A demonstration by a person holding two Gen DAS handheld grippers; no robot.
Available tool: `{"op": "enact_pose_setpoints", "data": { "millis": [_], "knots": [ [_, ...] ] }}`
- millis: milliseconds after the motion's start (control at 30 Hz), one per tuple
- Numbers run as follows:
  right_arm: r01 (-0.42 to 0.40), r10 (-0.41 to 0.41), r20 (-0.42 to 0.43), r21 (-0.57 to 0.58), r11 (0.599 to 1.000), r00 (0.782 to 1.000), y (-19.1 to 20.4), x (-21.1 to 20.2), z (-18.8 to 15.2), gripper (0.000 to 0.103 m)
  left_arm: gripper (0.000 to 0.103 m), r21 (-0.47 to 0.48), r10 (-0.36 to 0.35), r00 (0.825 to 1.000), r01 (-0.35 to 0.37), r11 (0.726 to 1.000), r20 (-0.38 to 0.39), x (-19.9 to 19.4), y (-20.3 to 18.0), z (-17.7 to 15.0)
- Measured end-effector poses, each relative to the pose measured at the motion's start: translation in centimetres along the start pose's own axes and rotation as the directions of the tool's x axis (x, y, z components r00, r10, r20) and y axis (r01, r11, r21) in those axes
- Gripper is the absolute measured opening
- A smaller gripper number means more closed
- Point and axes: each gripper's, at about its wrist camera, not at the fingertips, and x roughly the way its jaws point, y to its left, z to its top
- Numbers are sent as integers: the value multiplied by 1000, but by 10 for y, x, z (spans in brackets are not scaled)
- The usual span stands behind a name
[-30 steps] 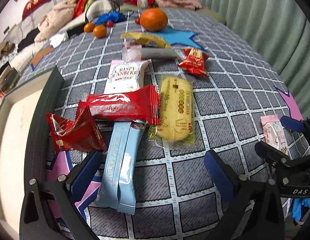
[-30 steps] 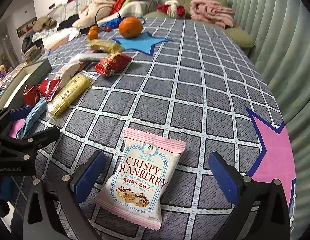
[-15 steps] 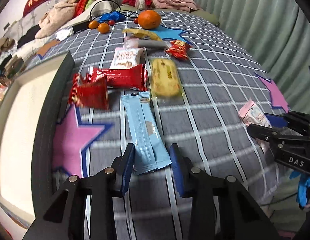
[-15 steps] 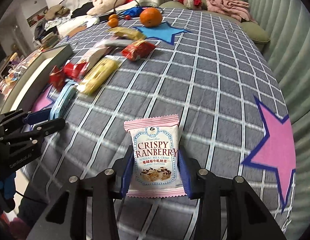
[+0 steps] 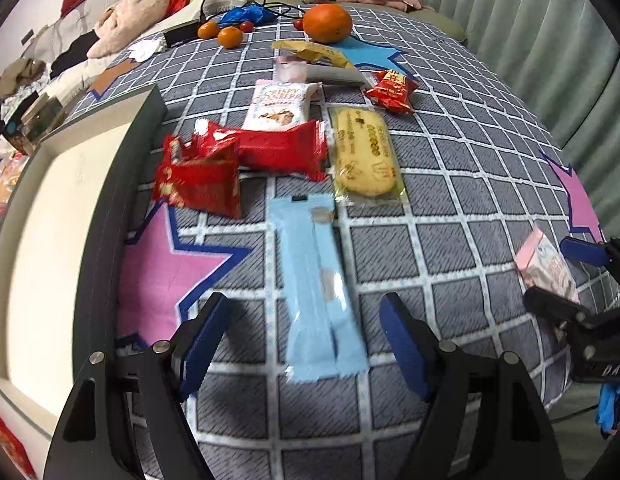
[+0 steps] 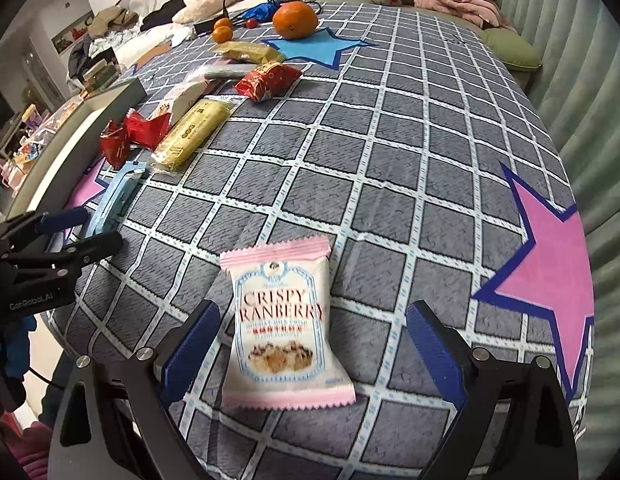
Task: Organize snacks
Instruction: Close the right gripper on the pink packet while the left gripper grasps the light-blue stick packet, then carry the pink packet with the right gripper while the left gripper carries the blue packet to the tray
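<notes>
Grey checked cloth with pink and blue stars covers the bench (image 6: 409,128), and pale green curtains hang along its right side. My left claw (image 5: 302,344) is spread wide, gripping nothing; the light blue snack packet (image 5: 313,280) lies flat on the cloth between its blue pads, touching neither. Beyond that packet sit a crumpled red wrapper (image 5: 198,180), a long red packet (image 5: 282,148), a yellow biscuit pack (image 5: 363,152) and a second Crispy Cranberry pack (image 5: 278,104), all close together. A small red pouch (image 5: 391,86) lies farther back, near the large orange (image 5: 327,23) on the blue star. Along the left edge of this view runs the dark-rimmed tray (image 5: 110,200) with its pale inside.

My right claw (image 6: 310,348) is likewise released and wide open. The pink Crispy Cranberry pack (image 6: 284,328) lies face up on the cloth between its pads, nearer the left one, with gaps on both sides. In the right wrist view the left claw shows at the left edge, beside the blue packet. A pink star (image 6: 549,256) is printed on the cloth to the right of the pack.
</notes>
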Motion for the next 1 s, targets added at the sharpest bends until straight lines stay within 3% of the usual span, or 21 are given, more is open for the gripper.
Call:
{"op": "enact_pose_setpoints", "data": {
  "millis": [133,167,200,233,267,400,500,1000],
  "knots": [
    [38,-38,-12,-33,999,999,7,6,6,95,80,2,5,1000,-5,1000,-11,4,-7,7],
    [44,-44,-10,-39,998,999,9,6,6,90,73,4,-1,1000,1,1000,-10,3,-8,7],
    [43,-43,0,-46,998,999,11,3,6,73,65,10,-3,1000,3,1000,-3,1,-9,6],
    [40,-40,7,-50,998,999,12,0,6,61,44,21,-5,1000,5,1000,9,-1,-10,6],
    [32,-32,11,-51,998,999,13,-3,6,43,28,32,-4,1000,3,999,15,-3,-11,4],
    [-25,25,22,-6,1000,999,9,-8,1,41,26,8,-92,996,92,996,20,-15,-4,-2],
    [-82,80,36,37,996,996,8,-16,0,41,26,15,-94,994,94,996,61,-28,-1,-6],
    [-119,118,59,10,993,991,37,-27,14,41,26,-16,-99,985,103,995,139,-66,26,-10]
  ]
}}
